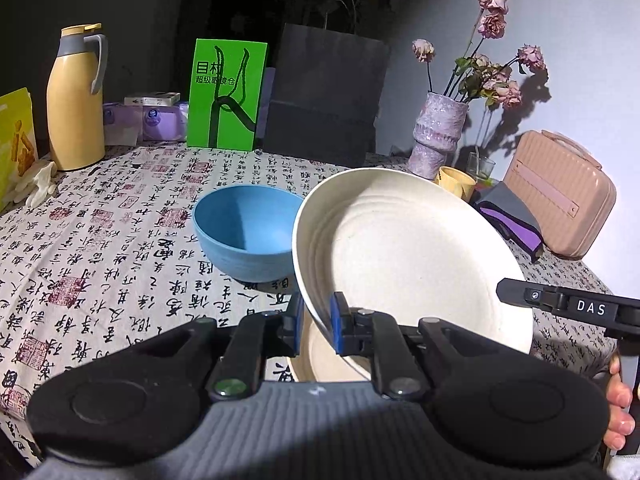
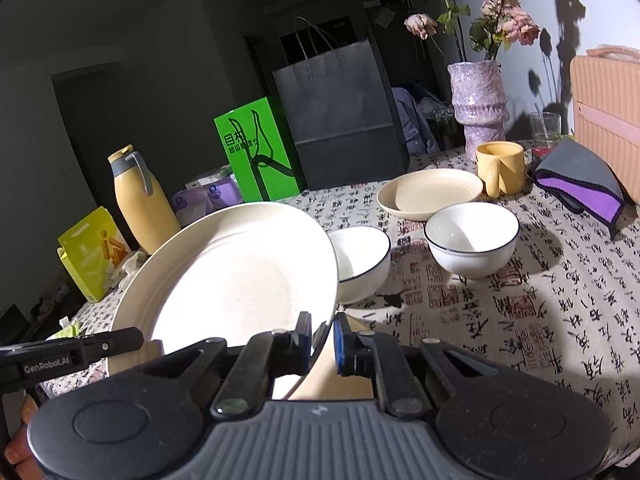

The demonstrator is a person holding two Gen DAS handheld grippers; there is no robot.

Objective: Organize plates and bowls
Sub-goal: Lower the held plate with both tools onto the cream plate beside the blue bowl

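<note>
1. Two tools grip one cream plate (image 1: 412, 256) between them: the left tool (image 1: 316, 322) is clamped on the rim nearest it, and the right tool (image 2: 323, 336) is clamped on the rim at the opposite side.
2. The plate is tilted and held off the table (image 1: 100, 248), its hollow face turned toward both cameras.
3. Directly below the held plate, just ahead of each tool's fingers, lies a second cream plate (image 1: 320, 360) flat on the table.
4. Beyond the left tool and a little to its left stands a blue bowl (image 1: 248, 236), just beside the raised plate's far edge.
5. Ahead of the right tool stand two white bowls with dark rims: one bowl (image 2: 362, 262) partly hidden behind the held plate, the other bowl (image 2: 472, 238) further to the right and apart from it.
6. Further beyond the right tool sits a tan plate (image 2: 430, 192), with a yellow mug (image 2: 500, 166) just beside it on the right.
7. A person's fingers (image 1: 620, 412) show at the right edge of the left view.
</note>
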